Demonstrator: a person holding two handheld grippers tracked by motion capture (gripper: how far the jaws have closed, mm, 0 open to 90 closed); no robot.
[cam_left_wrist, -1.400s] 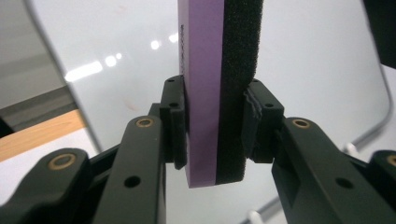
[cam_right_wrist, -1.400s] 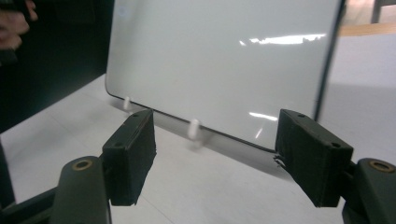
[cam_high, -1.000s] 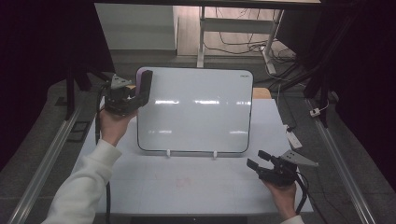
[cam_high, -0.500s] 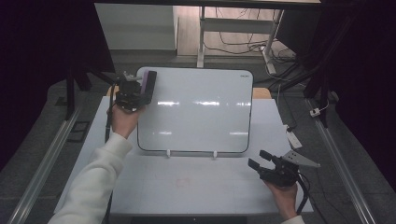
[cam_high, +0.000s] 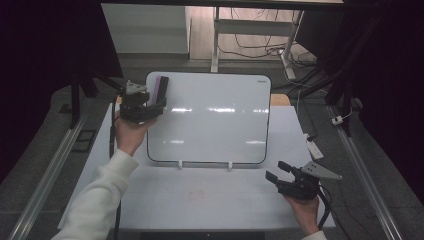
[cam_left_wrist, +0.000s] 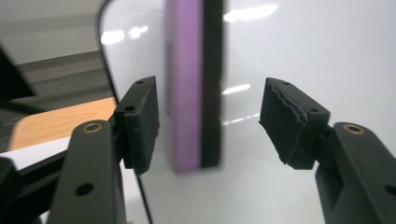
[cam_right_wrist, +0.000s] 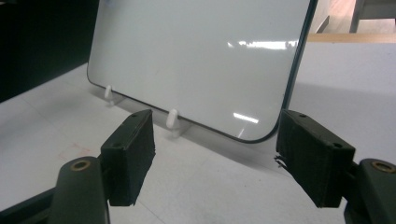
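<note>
From the high view, one whiteboard (cam_high: 210, 120) is standing propped on the white table (cam_high: 200, 195), leaning on two small white feet (cam_high: 180, 163). One eraser (cam_high: 161, 88) is sitting against the board's upper left corner, purple on one side, black on the other. The left gripper (cam_high: 156, 104) is hanging right at it, while the right gripper (cam_high: 277, 172) is resting low on the table near the board's lower right corner, well apart from the eraser.

Over to the left gripper view: the eraser (cam_left_wrist: 194, 93) is standing upright on the whiteboard (cam_left_wrist: 303, 46), a purple block with a dark felt strip along its right edge. The left gripper (cam_left_wrist: 208, 126) has just been opening its jaws, and the eraser is sitting between them with gaps on both sides, neither pad pressing.

In the right gripper view, the right gripper (cam_right_wrist: 215, 156) is holding its jaws apart on nothing, facing the whiteboard (cam_right_wrist: 196, 56) and its two feet (cam_right_wrist: 172, 119).
</note>
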